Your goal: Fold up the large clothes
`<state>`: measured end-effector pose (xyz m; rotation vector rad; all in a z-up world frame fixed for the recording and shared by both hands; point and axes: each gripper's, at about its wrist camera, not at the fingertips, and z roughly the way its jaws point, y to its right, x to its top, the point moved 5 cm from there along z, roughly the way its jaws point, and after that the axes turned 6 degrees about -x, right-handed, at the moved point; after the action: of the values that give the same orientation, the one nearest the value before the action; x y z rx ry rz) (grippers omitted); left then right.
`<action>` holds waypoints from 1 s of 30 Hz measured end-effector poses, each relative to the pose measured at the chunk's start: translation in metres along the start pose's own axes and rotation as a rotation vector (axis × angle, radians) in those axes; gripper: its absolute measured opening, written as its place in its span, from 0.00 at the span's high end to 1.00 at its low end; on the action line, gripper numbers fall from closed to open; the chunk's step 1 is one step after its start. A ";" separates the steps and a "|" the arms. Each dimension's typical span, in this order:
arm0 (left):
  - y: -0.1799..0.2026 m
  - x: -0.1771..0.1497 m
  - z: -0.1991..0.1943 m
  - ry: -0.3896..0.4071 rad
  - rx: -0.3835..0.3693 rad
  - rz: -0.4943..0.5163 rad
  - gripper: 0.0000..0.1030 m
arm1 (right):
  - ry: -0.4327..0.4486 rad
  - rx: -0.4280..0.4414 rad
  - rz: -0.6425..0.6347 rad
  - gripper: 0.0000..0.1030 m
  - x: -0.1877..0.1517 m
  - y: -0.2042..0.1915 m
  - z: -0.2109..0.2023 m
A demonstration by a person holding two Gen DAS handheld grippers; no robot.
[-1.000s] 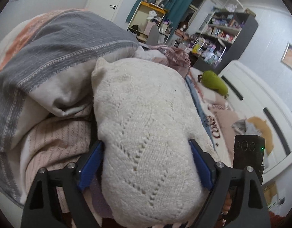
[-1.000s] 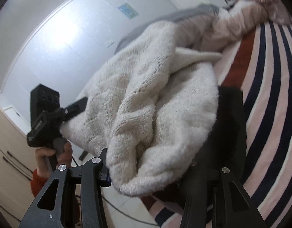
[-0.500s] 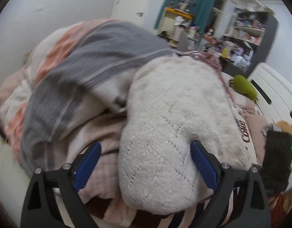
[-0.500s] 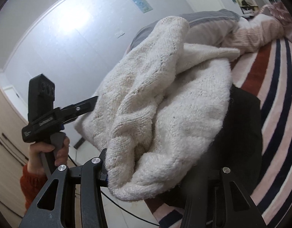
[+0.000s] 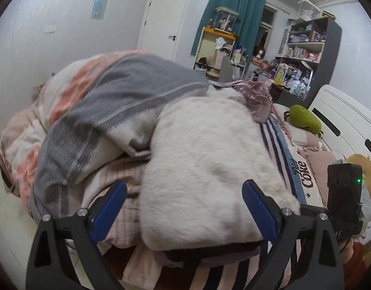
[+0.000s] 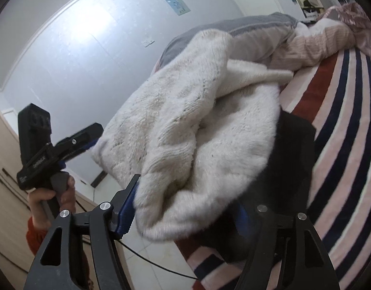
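A folded cream knit sweater [image 5: 209, 169] rests on a black garment [image 6: 291, 159] at the edge of the striped bed [image 6: 342, 120]. My left gripper [image 5: 184, 210] is open wide. The sweater's near end lies between its blue pads [image 5: 110, 207], which stand clear of the wool. From the right wrist view, the left gripper [image 6: 93, 135] hovers at the sweater's far side, held by a hand [image 6: 47, 198]. My right gripper [image 6: 185, 215] has its jaws opening around the sweater's thick folded edge [image 6: 185, 217]. The right pad is partly hidden by black cloth.
A grey-striped duvet [image 5: 117, 101] and pink knit fabric [image 5: 122, 193] pile up left of the sweater. A green plush [image 5: 303, 118] lies near the white headboard [image 5: 342, 120]. Shelves [image 5: 303, 53] fill the far wall. Tiled floor [image 6: 156, 253] and a cable run below the bed edge.
The left gripper has pulled back and up, and its pads have come off the sweater's sides. The right jaws, shut on the sweater's edge before, have spread apart.
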<state>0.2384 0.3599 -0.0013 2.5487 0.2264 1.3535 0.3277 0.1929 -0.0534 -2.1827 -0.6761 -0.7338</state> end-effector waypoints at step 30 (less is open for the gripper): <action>0.347 -0.077 -0.036 0.385 -0.148 0.308 0.01 | 0.418 -0.614 -0.214 0.24 -0.140 0.086 -0.329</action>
<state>0.1733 0.0134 0.0567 2.2475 -0.2027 1.8934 0.1893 -0.1431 0.0012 -2.3811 -0.5085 -1.6296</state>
